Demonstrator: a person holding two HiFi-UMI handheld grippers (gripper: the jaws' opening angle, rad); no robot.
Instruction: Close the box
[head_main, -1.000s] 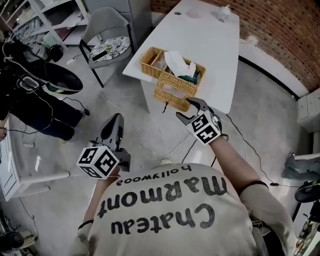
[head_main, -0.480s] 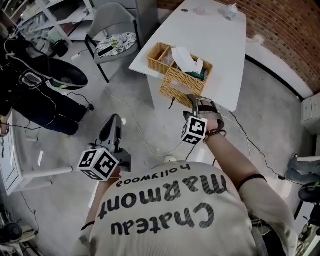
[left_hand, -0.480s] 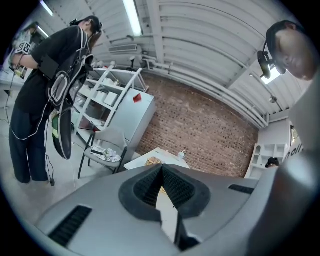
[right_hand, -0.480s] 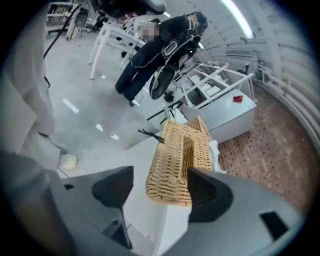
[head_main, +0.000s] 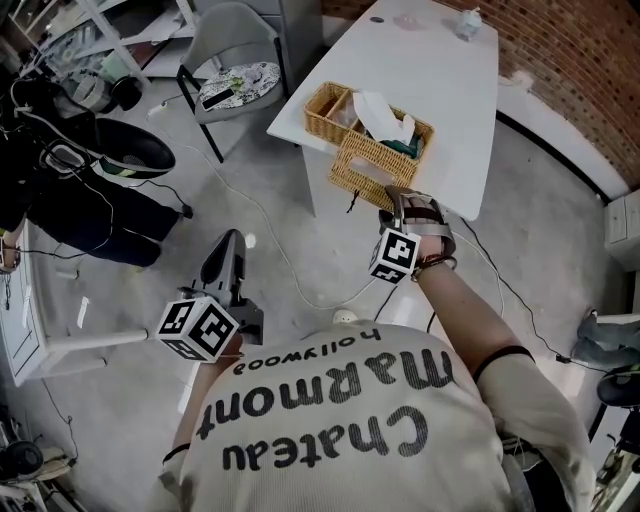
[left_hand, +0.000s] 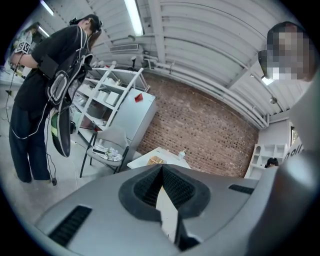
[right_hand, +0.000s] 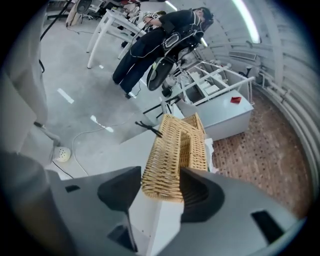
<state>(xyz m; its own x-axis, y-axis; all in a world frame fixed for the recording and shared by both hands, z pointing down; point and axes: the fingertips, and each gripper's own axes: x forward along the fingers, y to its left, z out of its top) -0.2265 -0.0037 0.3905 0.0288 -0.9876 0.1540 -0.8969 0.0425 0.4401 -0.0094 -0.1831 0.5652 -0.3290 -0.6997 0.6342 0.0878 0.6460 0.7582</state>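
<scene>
The box (head_main: 372, 128) is a woven basket box. It sits at the near corner of the white table (head_main: 440, 70), with its open top facing up and white paper (head_main: 385, 112) sticking out. Its lid (head_main: 360, 172) is flipped open and hangs off the long side nearest the person, out past the table edge.

The right gripper (right_hand: 159, 192) has the free end of the lid (right_hand: 172, 155) between its 2 jaws. The jaws have just been closing but are not tight yet. 1 pad looks to be on the weave, and the other has a small gap. The left gripper (left_hand: 161, 170) is closed with nothing in it and is held low and well away from the box (head_main: 228, 245).

To do this step well, I think the right gripper should squeeze until both pads press the lid. Then it should swing the lid up and over in a curve around the joined edge, not pull straight, or the light box may slide.

In the head view the box's long way runs from upper left to lower right, along the table edge. The lid's long way runs the same.
</scene>
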